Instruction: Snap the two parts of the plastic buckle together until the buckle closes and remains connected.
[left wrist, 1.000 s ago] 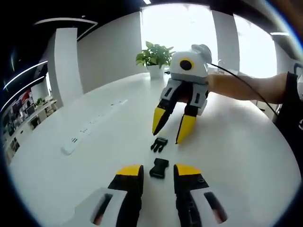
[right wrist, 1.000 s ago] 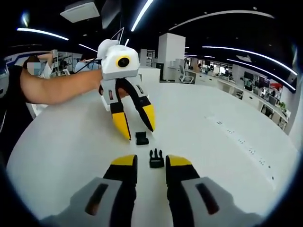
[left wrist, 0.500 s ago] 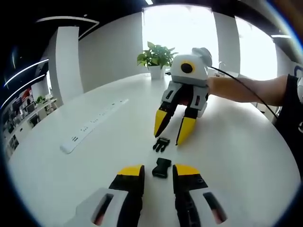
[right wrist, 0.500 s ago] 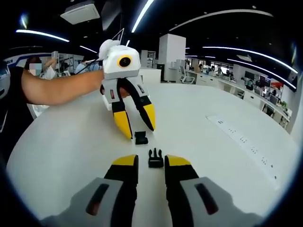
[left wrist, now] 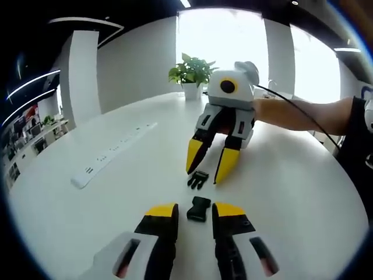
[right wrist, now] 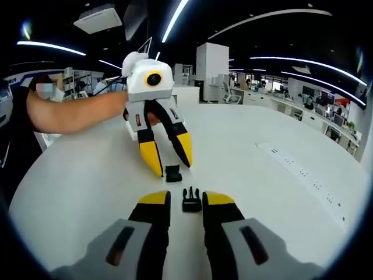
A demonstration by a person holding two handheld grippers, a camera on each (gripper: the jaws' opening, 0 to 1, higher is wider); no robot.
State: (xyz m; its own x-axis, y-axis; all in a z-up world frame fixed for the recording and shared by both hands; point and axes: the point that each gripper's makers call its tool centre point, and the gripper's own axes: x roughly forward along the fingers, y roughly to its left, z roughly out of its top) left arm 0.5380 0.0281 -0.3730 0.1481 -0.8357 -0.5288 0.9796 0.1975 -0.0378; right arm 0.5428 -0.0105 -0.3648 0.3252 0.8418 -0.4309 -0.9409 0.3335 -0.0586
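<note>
Both buckle halves lie apart on the white table [left wrist: 76, 221]. Socket [left wrist: 197, 208] sits between the left gripper's [left wrist: 194, 211] parted jaws, untouched. Pronged half [right wrist: 190, 199] lies between the right gripper's [right wrist: 186, 200] parted jaws; socket at its 11 o'clock.

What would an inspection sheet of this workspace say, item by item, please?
Surface: white table, bare around the parts.
Job's things: pronged buckle half and socket buckle half lie apart, not joined.
Clutter: white power strip; potted plant.
Grippers: left gripper open around the socket half; right gripper open around the pronged half.
Cables: black cable along the person's arm.
Surroundings: open office, ceiling light strips.
</note>
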